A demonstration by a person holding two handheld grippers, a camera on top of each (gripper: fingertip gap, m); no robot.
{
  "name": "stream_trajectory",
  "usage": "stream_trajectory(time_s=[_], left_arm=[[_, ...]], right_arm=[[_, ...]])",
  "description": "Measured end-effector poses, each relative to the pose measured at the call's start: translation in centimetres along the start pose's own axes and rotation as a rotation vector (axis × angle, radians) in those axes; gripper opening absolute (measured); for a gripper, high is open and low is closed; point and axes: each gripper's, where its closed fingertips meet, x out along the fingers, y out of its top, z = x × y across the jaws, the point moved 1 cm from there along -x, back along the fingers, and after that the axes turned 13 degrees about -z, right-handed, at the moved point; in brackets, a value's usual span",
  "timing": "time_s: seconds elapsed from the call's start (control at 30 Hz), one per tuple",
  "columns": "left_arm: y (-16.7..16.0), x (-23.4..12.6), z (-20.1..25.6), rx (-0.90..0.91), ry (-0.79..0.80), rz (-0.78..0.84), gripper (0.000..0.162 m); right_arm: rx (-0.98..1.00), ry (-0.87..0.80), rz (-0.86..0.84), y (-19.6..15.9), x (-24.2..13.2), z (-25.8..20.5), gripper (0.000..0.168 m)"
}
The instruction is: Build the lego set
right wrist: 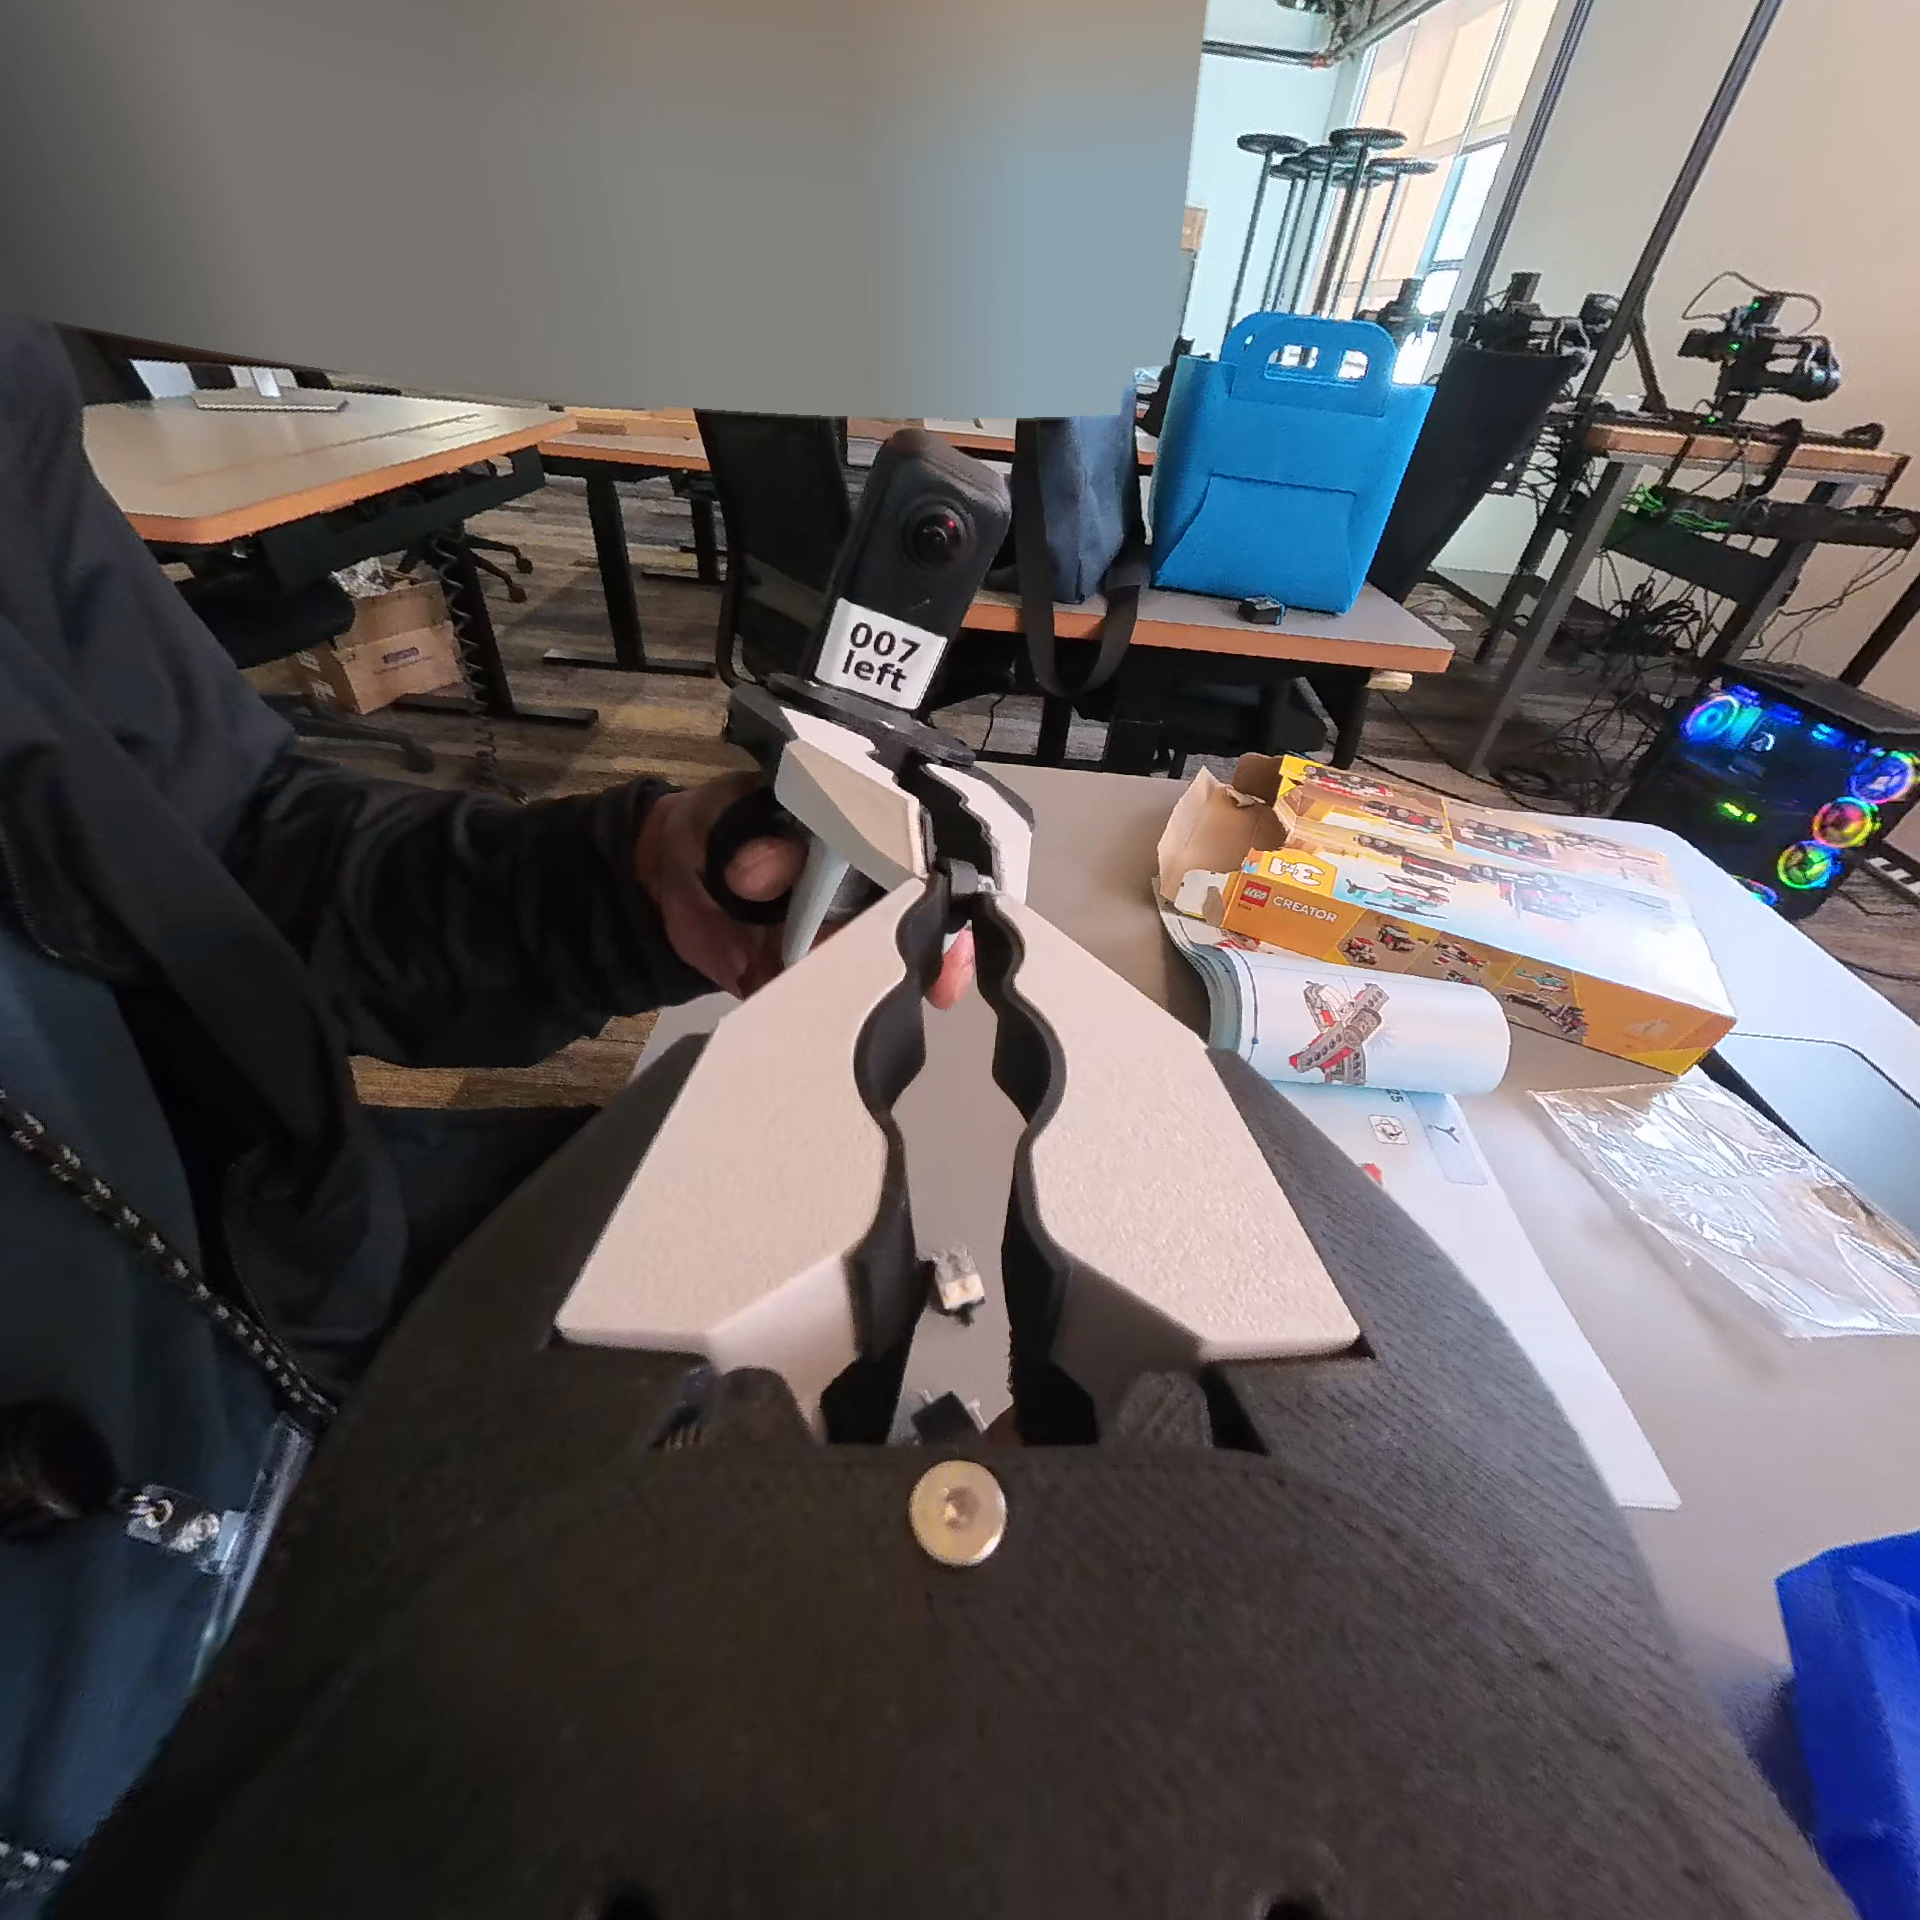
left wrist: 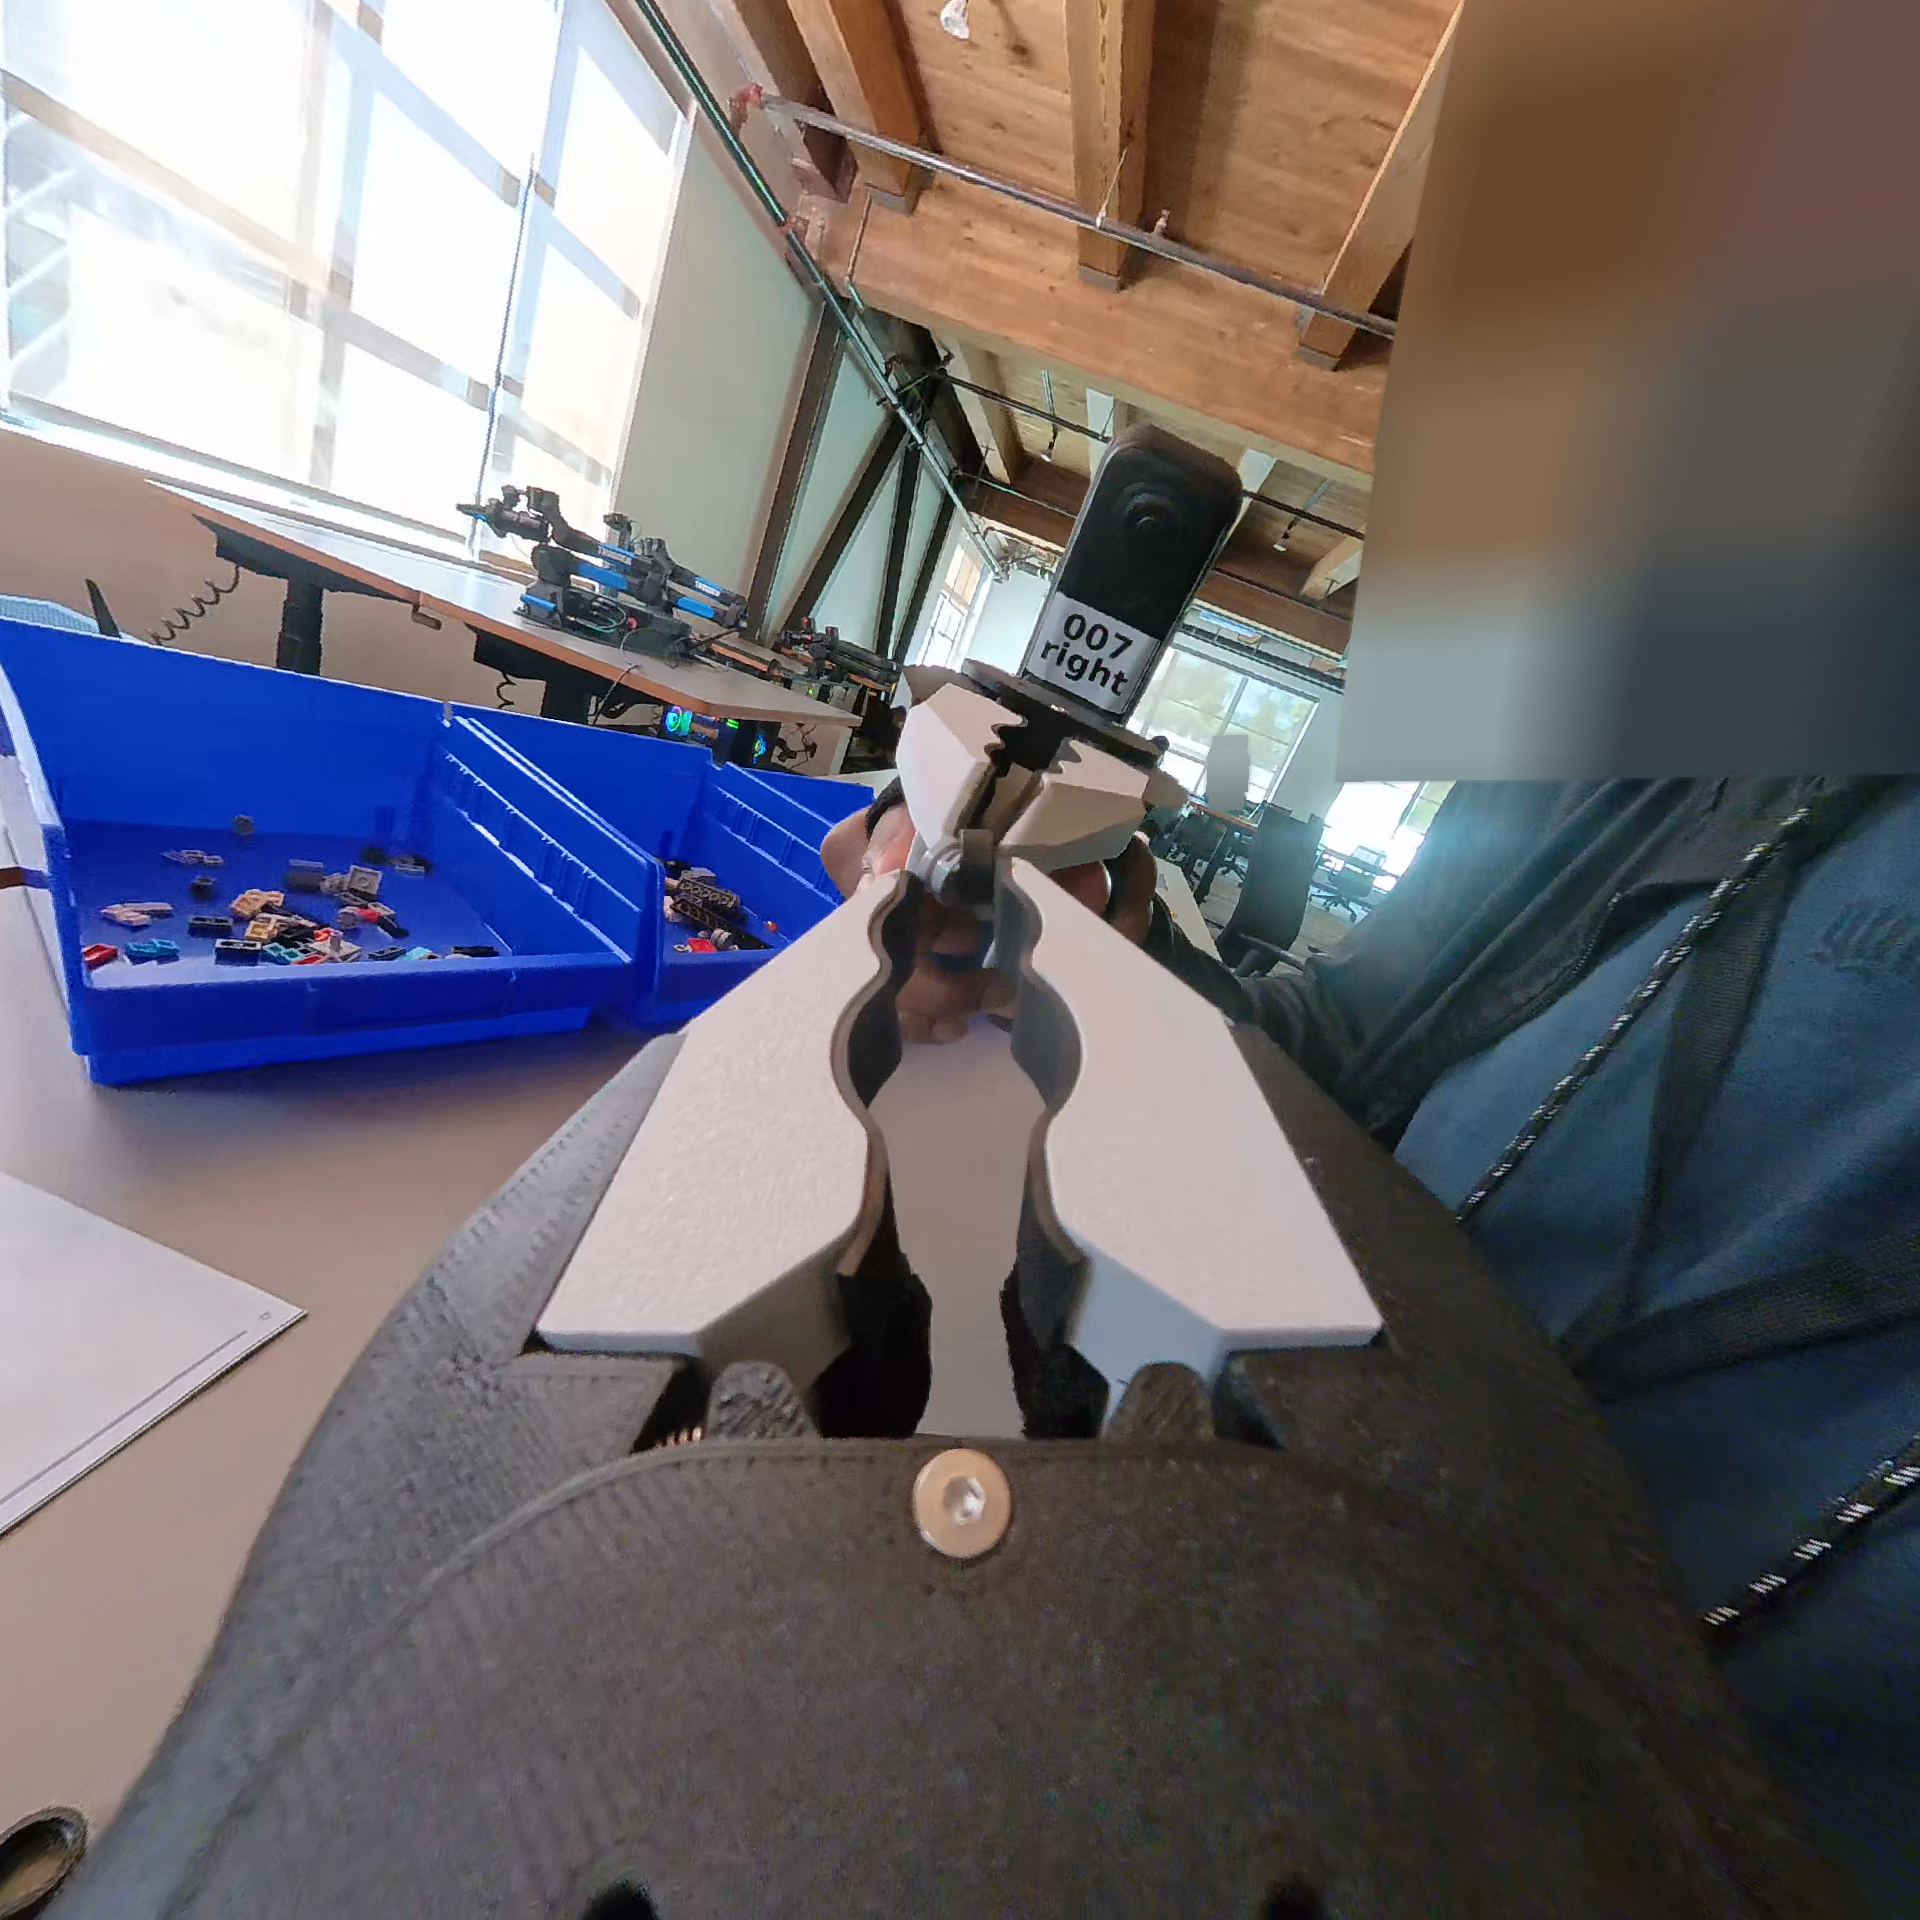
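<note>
Left gripper (left wrist: 958, 883) and right gripper (right wrist: 961, 894) meet tip to tip at twelve o'clock, each pinching a small piece (left wrist: 961, 873); misaligned pressure could pop it loose.

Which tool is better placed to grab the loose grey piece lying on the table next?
Right, probably: the grey piece lies on the table directly below the right tool; the left tool does not see it.
</note>
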Motion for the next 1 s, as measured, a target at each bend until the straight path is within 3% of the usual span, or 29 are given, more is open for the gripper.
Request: stream_trajectory(time_s=[0.37,1.0], left_arm=[[0.36,0.21,0.2,-0.017,-0.004,0.01,0.012],[0.06,0.82,0.23,0.054,0.08,-0.057,0.009]], right_arm=[[0.12,0.084,0.056,0.21,-0.38,0.26,0.007],[0.127,0.114,0.011,-0.45,-0.72,0.36,0.013]])
